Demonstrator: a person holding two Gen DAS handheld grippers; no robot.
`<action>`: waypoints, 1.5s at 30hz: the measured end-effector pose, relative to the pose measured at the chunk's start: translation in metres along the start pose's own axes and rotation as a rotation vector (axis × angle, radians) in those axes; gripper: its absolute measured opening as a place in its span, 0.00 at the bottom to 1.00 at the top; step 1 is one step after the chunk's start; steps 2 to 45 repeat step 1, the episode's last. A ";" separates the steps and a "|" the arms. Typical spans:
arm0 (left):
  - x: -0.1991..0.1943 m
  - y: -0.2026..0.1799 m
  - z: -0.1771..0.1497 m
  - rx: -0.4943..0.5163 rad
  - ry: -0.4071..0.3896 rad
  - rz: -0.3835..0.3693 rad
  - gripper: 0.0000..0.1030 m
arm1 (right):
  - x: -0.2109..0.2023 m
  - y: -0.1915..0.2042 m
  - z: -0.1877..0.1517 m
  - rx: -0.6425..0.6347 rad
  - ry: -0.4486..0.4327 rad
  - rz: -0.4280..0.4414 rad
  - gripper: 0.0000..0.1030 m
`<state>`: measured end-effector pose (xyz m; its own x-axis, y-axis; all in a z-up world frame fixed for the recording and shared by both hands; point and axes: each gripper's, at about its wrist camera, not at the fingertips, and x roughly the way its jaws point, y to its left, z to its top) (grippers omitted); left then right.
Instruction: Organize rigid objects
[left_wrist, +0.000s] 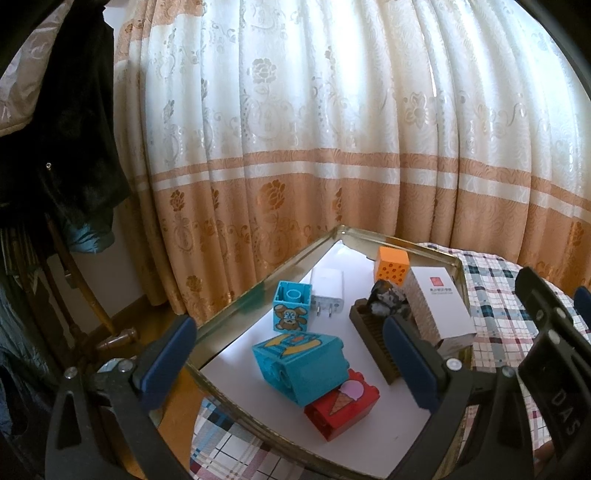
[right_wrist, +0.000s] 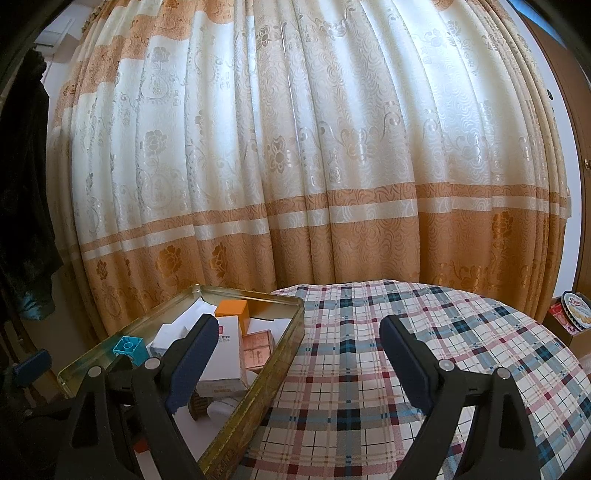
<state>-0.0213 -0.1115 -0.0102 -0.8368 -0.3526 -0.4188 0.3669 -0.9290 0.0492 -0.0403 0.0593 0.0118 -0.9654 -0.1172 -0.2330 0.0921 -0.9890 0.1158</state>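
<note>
1. Left gripper (left_wrist: 291, 363) and right gripper (right_wrist: 299, 360) both hang spread, pinching nothing.
2. Toy blocks (left_wrist: 301, 367), a charger (left_wrist: 328, 293) and a white box (left_wrist: 439, 308) lie inside the metal tin (left_wrist: 236, 299).
3. The blocks look light, stiff and slightly slippery; pinch across flat sides.

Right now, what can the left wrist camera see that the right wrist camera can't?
Only the left wrist view shows the red ice-cream block, the big teal block leaning on it, and the white charger.

Only the right wrist view shows the blue cookie tin at the far right and the copper-coloured box.

Both show the gold tray, the orange block, the small teal block, the plaid tablecloth and the curtain.
</note>
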 end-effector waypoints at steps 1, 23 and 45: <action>0.000 0.000 0.000 -0.002 0.000 0.001 0.99 | 0.000 0.000 0.000 0.000 0.000 0.000 0.88; 0.000 0.000 0.000 -0.002 0.000 0.001 0.99 | 0.000 0.000 0.000 0.000 0.000 0.000 0.88; 0.000 0.000 0.000 -0.002 0.000 0.001 0.99 | 0.000 0.000 0.000 0.000 0.000 0.000 0.88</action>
